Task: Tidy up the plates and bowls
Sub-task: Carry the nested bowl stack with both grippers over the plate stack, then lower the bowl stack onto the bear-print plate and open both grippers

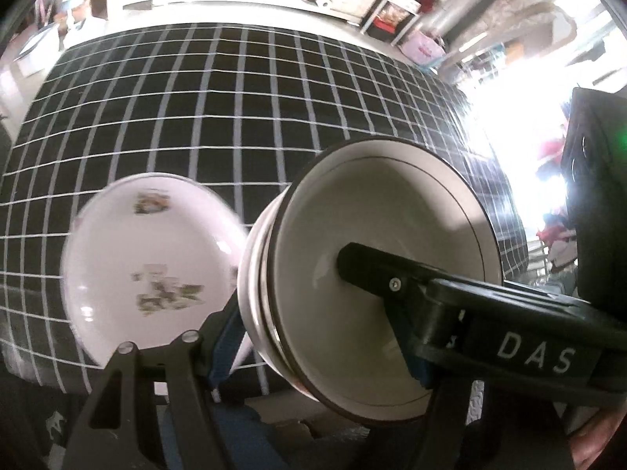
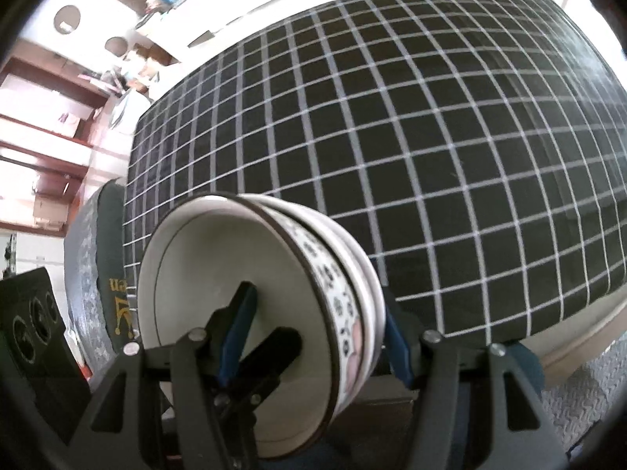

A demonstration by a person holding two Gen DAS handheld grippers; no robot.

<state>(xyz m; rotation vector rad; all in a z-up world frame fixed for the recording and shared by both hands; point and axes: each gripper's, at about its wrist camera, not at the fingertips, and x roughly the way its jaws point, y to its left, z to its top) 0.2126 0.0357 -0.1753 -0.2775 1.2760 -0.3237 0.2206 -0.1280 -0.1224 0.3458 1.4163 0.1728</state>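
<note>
Two nested bowl stacks (image 1: 376,274) (image 2: 254,313), one clamped per gripper (image 1: 290,305) (image 2: 313,325); flowered plate (image 1: 153,258) empty on checked cloth (image 1: 235,109).

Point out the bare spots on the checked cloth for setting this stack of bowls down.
Nearly all the checked cloth is bare: the whole middle, far edge and both sides. The only crowded patch is the near edge, where the flowered plate lies beside the stack of bowls gripped from both sides.

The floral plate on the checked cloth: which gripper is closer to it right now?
Left. The left gripper, clamped on the stacked bowls, is right beside the floral plate; the right gripper holds the stack's other side, farther off.
</note>
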